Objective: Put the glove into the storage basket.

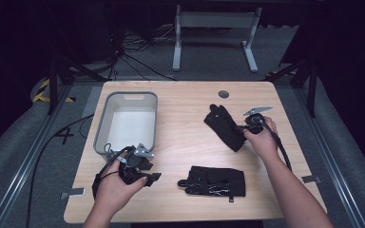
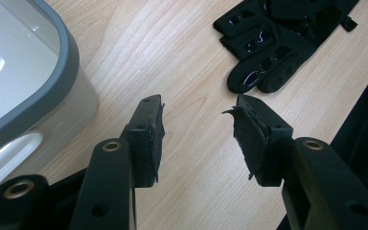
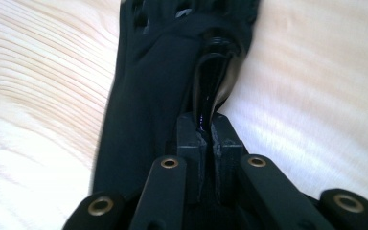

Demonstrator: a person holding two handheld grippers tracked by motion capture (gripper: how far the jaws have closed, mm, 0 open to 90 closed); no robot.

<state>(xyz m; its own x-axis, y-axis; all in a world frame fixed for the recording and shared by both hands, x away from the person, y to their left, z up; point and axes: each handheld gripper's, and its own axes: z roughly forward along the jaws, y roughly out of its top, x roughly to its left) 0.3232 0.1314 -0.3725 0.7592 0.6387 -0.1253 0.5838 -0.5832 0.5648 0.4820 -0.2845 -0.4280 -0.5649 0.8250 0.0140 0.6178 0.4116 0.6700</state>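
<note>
Two black gloves lie on the wooden table (image 1: 185,102). One glove (image 1: 223,124) lies at the right, its fingers pointing to the far side. My right gripper (image 1: 244,129) is shut on its edge; in the right gripper view the jaws (image 3: 206,125) pinch a fold of the glove (image 3: 148,96). The other glove (image 1: 214,180) lies flat near the front edge, fingers pointing left. My left gripper (image 1: 151,170) hovers low at the front left, open with nothing between its fingers (image 2: 199,112). In the left gripper view, that second glove (image 2: 268,57) lies beyond the jaws.
A grey-rimmed white bin (image 1: 103,124) stands at the table's left, with nothing in it; its corner (image 2: 62,62) is close to my left gripper. A round grommet (image 1: 223,94) sits near the far edge. Cables and a table frame (image 1: 214,21) lie on the floor beyond.
</note>
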